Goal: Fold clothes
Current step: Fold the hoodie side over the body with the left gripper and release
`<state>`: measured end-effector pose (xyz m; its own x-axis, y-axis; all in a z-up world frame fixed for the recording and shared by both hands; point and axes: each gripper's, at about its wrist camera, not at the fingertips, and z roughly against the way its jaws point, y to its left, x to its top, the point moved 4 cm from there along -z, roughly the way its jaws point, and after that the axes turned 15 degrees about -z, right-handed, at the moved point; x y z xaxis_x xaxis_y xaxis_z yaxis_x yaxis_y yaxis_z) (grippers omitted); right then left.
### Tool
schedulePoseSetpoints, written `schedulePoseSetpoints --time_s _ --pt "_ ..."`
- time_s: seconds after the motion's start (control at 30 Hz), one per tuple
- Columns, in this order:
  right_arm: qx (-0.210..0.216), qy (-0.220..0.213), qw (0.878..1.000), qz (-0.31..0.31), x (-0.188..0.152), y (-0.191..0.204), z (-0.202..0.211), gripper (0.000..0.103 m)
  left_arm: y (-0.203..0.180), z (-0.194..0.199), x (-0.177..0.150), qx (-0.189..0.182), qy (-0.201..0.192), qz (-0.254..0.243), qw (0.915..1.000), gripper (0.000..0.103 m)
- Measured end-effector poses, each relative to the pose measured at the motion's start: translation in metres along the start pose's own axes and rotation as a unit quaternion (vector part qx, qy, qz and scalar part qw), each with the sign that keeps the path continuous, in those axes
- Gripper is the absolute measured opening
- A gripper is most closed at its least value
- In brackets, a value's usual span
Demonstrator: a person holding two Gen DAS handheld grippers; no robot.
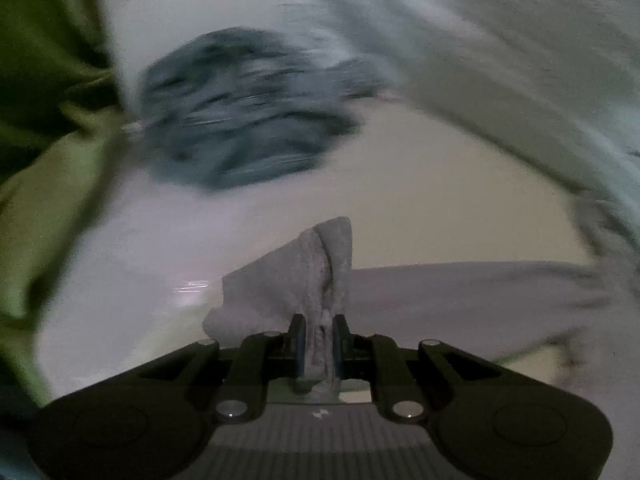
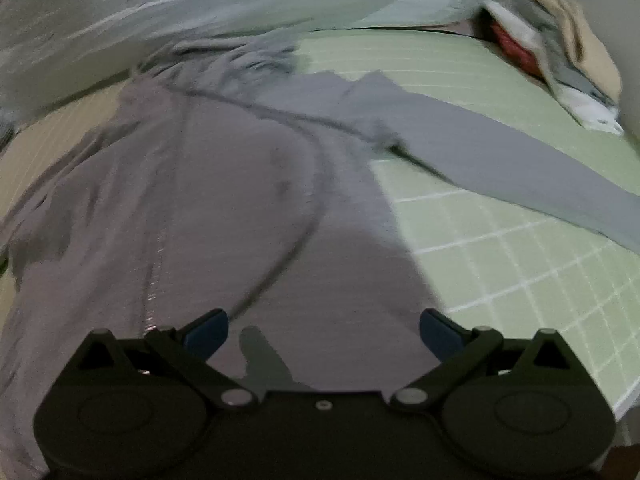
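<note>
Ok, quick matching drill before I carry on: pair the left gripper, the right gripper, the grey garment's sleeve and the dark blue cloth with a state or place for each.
Things:
1. left gripper
2. right gripper
3. grey garment's sleeve
4. dark blue cloth

States or places:
A. stretched across the green gridded mat
B. fingers wide apart, holding nothing
C. bunched beside a green garment
D. shut on a fold of grey fabric

Pairs: 1-D, 2-B, 3-A, 4-C
</note>
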<state>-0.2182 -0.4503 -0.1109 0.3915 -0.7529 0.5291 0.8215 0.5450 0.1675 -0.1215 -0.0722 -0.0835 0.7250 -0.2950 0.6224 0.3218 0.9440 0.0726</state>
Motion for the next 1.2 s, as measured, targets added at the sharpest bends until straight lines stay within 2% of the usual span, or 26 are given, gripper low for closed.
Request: schedulePoseSetpoints --time_s 0.13,0.23,0.33,0.37,0.4,0.47,0.63,0.73,0.83,1.2 --pt "-0.008 -0.011 1.000 -0.016 0.012 -0.034 0.008 0.103 -0.096 0.024 0.015 -0.075 -0.029 -0.062 0.9948 0.015" --pt "-0.016 -0.022 0.999 -0.033 0.022 -0.061 0.014 0.103 -0.165 0.049 0.016 -0.158 -0.055 -0.089 0.9819 0.017" --pt "-0.027 -0.030 0.998 -0.046 0.029 -0.083 0.019 0.103 -0.217 0.064 0.009 -0.228 -0.062 -0.107 0.9658 0.038" --pt "-0.028 -0.031 0.998 -0.050 0.030 -0.088 0.020 0.103 -0.230 0.069 0.005 -0.233 -0.060 -0.122 0.9628 0.060" --pt "-0.028 -0.031 0.998 -0.053 0.030 -0.092 0.019 0.103 -0.234 0.069 0.000 -0.219 -0.057 -0.131 0.9651 0.080" --pt "-0.028 -0.030 0.998 -0.057 0.032 -0.099 0.019 0.103 -0.235 0.068 -0.008 -0.182 -0.050 -0.142 0.9718 0.087" --pt "-0.018 -0.032 0.998 -0.043 0.030 -0.089 0.016 0.103 -0.196 0.039 -0.029 -0.106 0.039 -0.105 0.9881 0.088" --pt "-0.002 -0.043 0.999 -0.019 0.028 -0.065 0.016 0.103 -0.164 0.030 -0.040 -0.068 0.068 -0.095 0.9908 0.088" --pt "0.016 -0.053 0.998 0.015 0.023 -0.032 0.015 0.103 -0.138 0.023 -0.046 -0.048 0.088 -0.087 0.9911 0.089" --pt "0.086 -0.049 0.989 0.112 -0.021 0.097 0.000 0.103 -0.055 0.011 -0.047 -0.016 0.092 -0.092 0.9913 0.094"
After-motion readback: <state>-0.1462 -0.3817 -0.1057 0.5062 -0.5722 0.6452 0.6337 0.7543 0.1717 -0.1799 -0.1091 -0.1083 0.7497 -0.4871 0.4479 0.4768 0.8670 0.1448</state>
